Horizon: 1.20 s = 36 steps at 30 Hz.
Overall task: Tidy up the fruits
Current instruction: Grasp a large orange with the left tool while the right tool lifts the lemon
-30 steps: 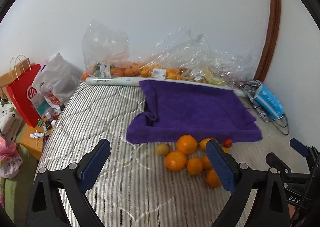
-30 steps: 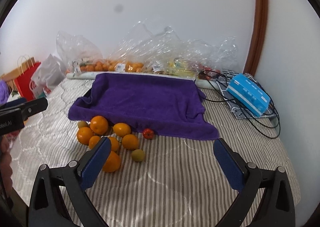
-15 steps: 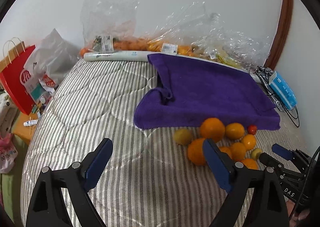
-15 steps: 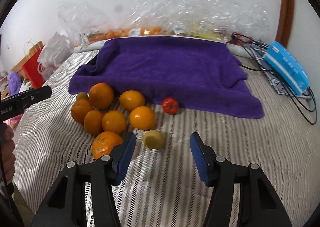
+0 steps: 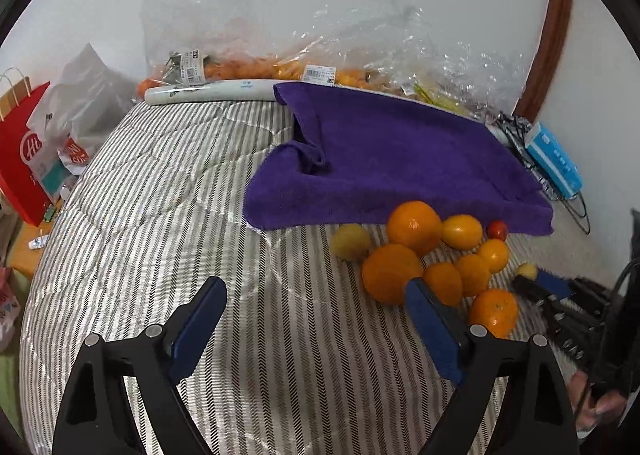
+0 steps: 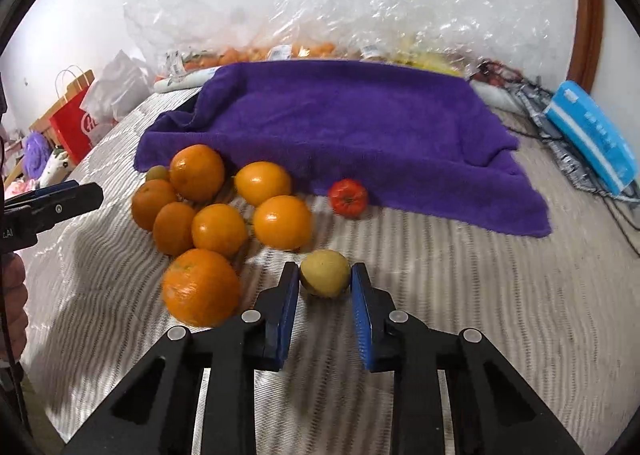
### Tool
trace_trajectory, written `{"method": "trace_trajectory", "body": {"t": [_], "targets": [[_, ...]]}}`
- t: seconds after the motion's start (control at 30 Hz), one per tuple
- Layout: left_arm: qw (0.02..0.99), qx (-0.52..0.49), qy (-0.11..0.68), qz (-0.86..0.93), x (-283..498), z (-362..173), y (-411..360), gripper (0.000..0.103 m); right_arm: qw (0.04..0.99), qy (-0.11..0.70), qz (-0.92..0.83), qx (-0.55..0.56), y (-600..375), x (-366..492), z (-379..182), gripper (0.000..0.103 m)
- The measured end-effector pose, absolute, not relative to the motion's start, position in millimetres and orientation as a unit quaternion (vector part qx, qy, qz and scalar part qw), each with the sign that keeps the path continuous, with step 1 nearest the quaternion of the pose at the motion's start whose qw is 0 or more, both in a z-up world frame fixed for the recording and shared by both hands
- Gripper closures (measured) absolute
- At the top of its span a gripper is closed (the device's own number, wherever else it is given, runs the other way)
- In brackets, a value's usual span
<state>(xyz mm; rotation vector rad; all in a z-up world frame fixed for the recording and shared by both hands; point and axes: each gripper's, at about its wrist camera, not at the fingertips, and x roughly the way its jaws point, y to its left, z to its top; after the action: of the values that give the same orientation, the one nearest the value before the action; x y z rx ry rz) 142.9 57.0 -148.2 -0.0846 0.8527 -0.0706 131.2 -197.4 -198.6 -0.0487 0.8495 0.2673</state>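
A pile of several oranges [image 6: 219, 229] lies on the striped bed in front of a purple towel [image 6: 348, 127]. A small red tomato [image 6: 348, 197] sits by the towel's edge. My right gripper [image 6: 325, 275] has closed around a small yellow-green fruit [image 6: 325, 278], with a blue pad on each side of it. In the left wrist view the oranges [image 5: 414, 227] sit right of centre, with another yellow-green fruit [image 5: 351, 242] beside them. My left gripper [image 5: 314, 299] is open and empty above the bed, left of the pile.
Clear plastic bags of fruit [image 5: 320, 67] line the wall behind the towel. A blue box [image 6: 592, 135] and cables lie at the right. A red paper bag [image 5: 24, 159] stands off the bed's left side.
My right gripper moved down and forward onto the yellow-green fruit and narrowed from wide open to closed around it. My left gripper tilted down toward the bed and stayed open.
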Motion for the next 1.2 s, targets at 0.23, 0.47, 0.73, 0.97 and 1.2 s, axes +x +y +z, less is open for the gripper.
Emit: {"method": "trace_trajectory", "body": {"t": [0.23, 0.47, 0.73, 0.97, 1.2], "targets": [[0.913, -0.022, 0.407, -0.031, 151, -153, 46, 0.022, 0.915, 0.389, 0.097, -0.036, -221, 127, -194, 0.077], [0.906, -0.019, 0.415, -0.077, 153, -160, 34, 0.027, 0.913, 0.394, 0.108, -0.014, -229, 130, -195, 0.077], [0.898, -0.012, 0.431, -0.085, 165, -171, 21, 0.035, 0.914, 0.393, 0.102, -0.009, -233, 131, -195, 0.077], [0.895, -0.015, 0.437, -0.091, 170, -175, 9, 0.064, 0.914, 0.397, 0.086, -0.008, -234, 132, -196, 0.077], [0.892, -0.025, 0.440, -0.104, 166, -173, 9, 0.065, 0.916, 0.394, 0.076, -0.004, -235, 129, -189, 0.077]]}}
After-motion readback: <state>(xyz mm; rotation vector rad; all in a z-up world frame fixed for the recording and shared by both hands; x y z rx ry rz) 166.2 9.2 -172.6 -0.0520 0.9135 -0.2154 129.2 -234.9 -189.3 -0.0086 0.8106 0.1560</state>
